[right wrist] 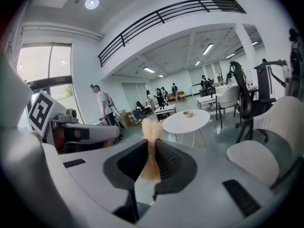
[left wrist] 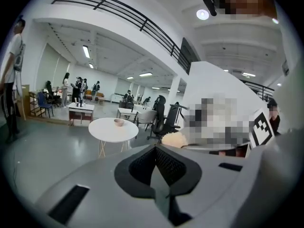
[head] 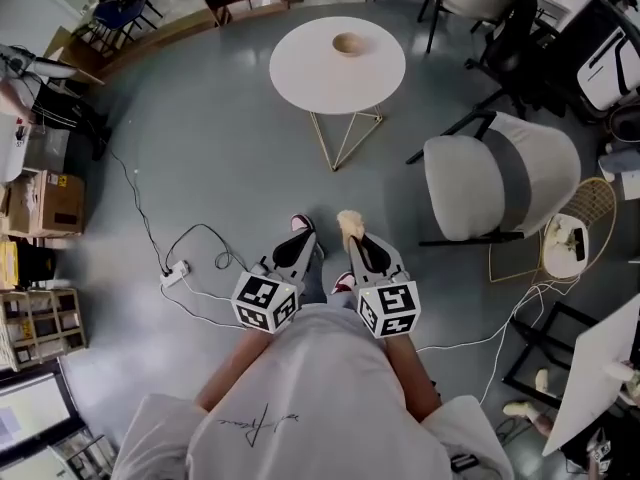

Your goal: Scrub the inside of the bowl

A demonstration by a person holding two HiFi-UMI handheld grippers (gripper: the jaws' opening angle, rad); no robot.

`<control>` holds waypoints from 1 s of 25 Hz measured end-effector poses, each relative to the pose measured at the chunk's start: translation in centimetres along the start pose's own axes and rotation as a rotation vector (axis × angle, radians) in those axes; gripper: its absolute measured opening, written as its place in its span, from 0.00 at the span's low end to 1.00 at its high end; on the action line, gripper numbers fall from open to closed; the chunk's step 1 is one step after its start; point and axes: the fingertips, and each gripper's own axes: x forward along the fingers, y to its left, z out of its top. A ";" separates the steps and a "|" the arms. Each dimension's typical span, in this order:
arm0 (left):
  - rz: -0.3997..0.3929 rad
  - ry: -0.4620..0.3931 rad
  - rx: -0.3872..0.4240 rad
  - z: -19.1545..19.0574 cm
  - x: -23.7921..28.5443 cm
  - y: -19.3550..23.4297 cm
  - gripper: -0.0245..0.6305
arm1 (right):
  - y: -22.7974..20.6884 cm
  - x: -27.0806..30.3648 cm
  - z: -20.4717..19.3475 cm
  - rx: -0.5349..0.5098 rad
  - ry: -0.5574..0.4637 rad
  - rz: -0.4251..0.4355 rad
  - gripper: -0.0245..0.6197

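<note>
A small tan bowl (head: pixel 350 44) sits on a round white table (head: pixel 300 68) far ahead of me; it also shows in the left gripper view as the bowl (left wrist: pixel 118 122) and in the right gripper view as the bowl (right wrist: pixel 188 113). My right gripper (head: pixel 352 230) is shut on a tan fibrous scrubber (right wrist: pixel 151 136) that sticks out past the jaw tips, the scrubber (head: pixel 348 222) pale in the head view. My left gripper (head: pixel 300 236) is shut with nothing in it. Both are held close to my body, well short of the table.
A white-cushioned chair (head: pixel 495 173) stands to the right, with a wire side table (head: pixel 580 230) beyond it. A power strip and cable (head: pixel 176 272) lie on the grey floor at left. Boxes and shelves (head: pixel 40 208) line the left edge. People stand in the distance (right wrist: pixel 102 103).
</note>
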 end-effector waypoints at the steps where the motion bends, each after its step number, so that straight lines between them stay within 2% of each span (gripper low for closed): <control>1: 0.013 0.004 -0.002 0.3 0.4 0.5 0.04 | -0.7 0.2 0.1 0.002 0.003 -0.010 0.12; 6: 0.018 0.050 -0.013 1.0 3.6 2.6 0.05 | -4.6 0.9 0.9 0.006 0.054 -0.074 0.12; 10: -0.028 0.085 -0.041 1.7 5.8 4.1 0.04 | -6.8 2.2 2.2 -0.013 0.072 -0.156 0.12; 15: -0.055 0.113 -0.042 3.8 7.8 7.2 0.05 | -7.0 6.0 4.1 -0.037 0.117 -0.144 0.12; 25: -0.161 0.127 -0.018 8.5 11.8 14.1 0.05 | -6.5 15.0 8.7 0.005 0.144 -0.181 0.12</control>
